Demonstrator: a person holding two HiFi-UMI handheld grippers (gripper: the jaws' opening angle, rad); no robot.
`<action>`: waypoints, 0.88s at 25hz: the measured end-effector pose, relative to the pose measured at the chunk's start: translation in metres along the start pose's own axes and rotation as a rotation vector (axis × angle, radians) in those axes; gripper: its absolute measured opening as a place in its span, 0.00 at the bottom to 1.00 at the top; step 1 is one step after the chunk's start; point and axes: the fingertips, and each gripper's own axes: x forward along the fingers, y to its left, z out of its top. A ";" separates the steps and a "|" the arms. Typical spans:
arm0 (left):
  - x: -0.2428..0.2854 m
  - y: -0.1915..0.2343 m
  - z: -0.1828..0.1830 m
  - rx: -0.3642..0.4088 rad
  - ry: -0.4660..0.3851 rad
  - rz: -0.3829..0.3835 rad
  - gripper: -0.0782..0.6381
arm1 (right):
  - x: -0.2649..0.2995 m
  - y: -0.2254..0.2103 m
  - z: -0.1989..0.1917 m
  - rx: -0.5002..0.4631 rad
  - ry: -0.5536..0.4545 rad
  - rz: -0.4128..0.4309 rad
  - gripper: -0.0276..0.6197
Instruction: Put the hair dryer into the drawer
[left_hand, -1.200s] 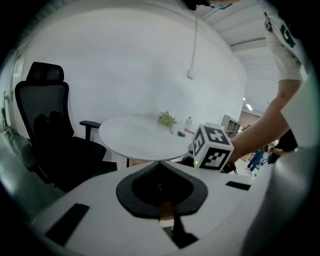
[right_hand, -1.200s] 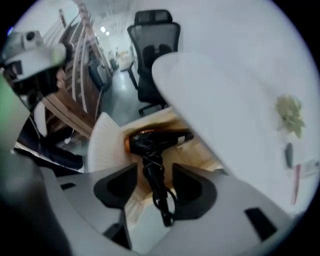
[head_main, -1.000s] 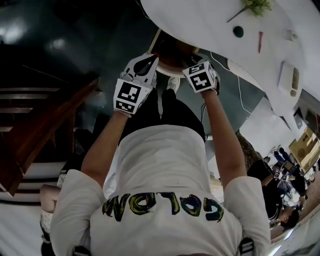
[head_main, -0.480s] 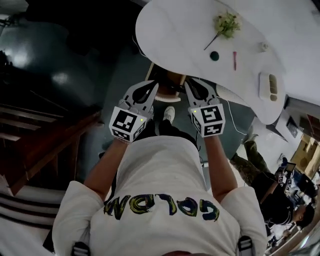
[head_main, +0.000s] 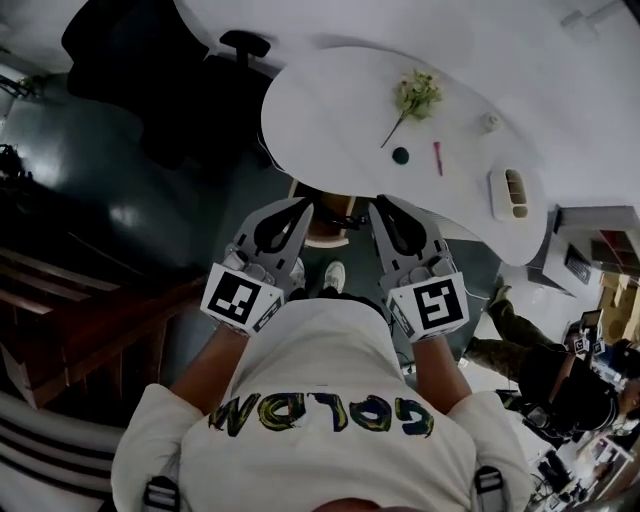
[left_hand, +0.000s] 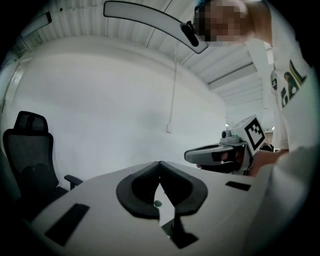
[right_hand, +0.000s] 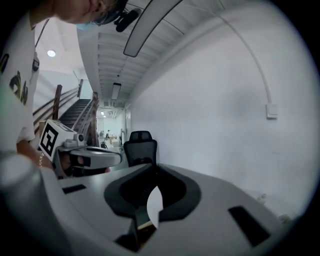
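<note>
No hair dryer shows in any view. A brown wooden piece (head_main: 326, 226) sits under the table's near edge between the two grippers; I cannot tell whether it is the drawer. My left gripper (head_main: 303, 204) is held level at chest height, its jaws meeting at the tips (left_hand: 160, 163) with nothing between them. Beside it, at the same height, is my right gripper (head_main: 380, 204). Its jaws are closing, the tips nearly touching (right_hand: 153, 169), and nothing is between them. Each gripper view shows the other gripper alongside.
A white curved table (head_main: 330, 110) lies ahead with a green sprig (head_main: 412, 95), a small dark green round thing (head_main: 400, 155), a pink stick (head_main: 438, 157) and a white slotted object (head_main: 508, 193). A black office chair (head_main: 150, 70) stands at left, dark wooden stairs (head_main: 60, 320) lower left.
Both grippers have risen from pointing down at the floor to level at chest height. The head view has tilted, so more of the white table shows.
</note>
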 end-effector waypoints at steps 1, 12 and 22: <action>-0.002 -0.004 0.008 0.002 -0.006 -0.004 0.13 | -0.005 0.002 0.009 -0.004 -0.012 0.004 0.11; -0.015 -0.033 0.070 0.049 -0.094 -0.052 0.13 | -0.033 0.018 0.058 -0.029 -0.096 0.008 0.10; -0.003 -0.033 0.077 0.060 -0.107 -0.068 0.13 | -0.029 0.006 0.059 -0.033 -0.088 -0.025 0.08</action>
